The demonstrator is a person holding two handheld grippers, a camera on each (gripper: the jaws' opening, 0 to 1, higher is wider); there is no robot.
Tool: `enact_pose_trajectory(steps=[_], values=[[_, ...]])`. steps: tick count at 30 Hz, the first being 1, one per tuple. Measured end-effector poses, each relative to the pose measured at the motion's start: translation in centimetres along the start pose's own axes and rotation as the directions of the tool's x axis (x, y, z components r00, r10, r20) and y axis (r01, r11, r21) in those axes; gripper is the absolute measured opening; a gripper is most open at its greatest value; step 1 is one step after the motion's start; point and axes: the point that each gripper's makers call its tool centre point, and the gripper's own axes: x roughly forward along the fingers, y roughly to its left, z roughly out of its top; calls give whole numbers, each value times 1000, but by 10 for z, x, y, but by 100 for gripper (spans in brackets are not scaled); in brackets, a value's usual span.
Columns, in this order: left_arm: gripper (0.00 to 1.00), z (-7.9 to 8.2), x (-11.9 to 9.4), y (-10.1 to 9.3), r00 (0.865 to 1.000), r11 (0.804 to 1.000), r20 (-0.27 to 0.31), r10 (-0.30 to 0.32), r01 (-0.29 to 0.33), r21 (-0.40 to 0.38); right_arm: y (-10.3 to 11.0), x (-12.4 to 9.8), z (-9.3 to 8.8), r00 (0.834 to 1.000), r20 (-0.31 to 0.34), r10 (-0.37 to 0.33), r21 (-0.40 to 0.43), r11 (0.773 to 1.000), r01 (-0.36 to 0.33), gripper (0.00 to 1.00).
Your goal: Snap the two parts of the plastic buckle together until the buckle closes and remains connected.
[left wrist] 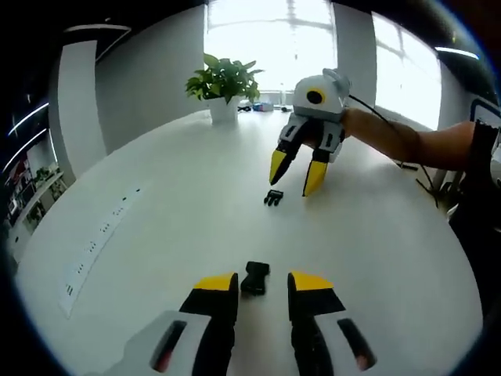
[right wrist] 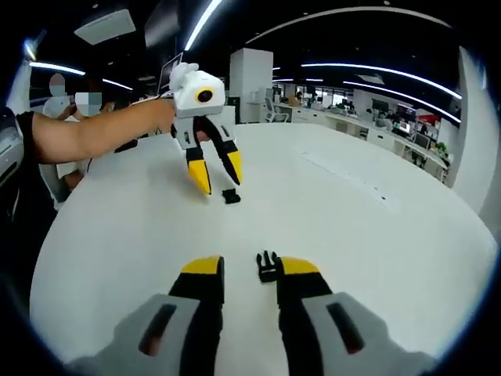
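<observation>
Two black buckle halves lie apart on the white table (left wrist: 156,164). The socket half (left wrist: 255,277) rests flat between the yellow tips of my left gripper (left wrist: 262,283), which is open and not touching it. The pronged half (right wrist: 268,266) lies between the tips of my right gripper (right wrist: 250,268), also open, close to its right jaw. Across the table in the left gripper view, the right gripper (left wrist: 296,174) hovers just above and right of the pronged half (left wrist: 273,197). In the right gripper view, the left gripper (right wrist: 216,174) hangs over the socket half (right wrist: 231,196).
A potted plant (left wrist: 223,86) stands at the table's far edge by the windows. A pale strip with small marks (left wrist: 98,235) runs along the left of the table. Cables (left wrist: 415,168) trail at the right. Office desks (right wrist: 368,129) and seated people (right wrist: 86,102) lie beyond.
</observation>
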Motion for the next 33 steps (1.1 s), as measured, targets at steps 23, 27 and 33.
enact_pose_trajectory(steps=[23,27,33], values=[[20,-6,10,11,999,999,7,-52,52,4,-12,12,-10,998,-1,56,-7,998,-56,23],[19,-6,10,9,998,998,19,-56,56,3,-13,11,-10,998,6,58,-5,998,-58,22],[18,-6,9,6,998,998,30,-64,64,-2,-13,9,-9,998,15,55,-4,998,-55,21]])
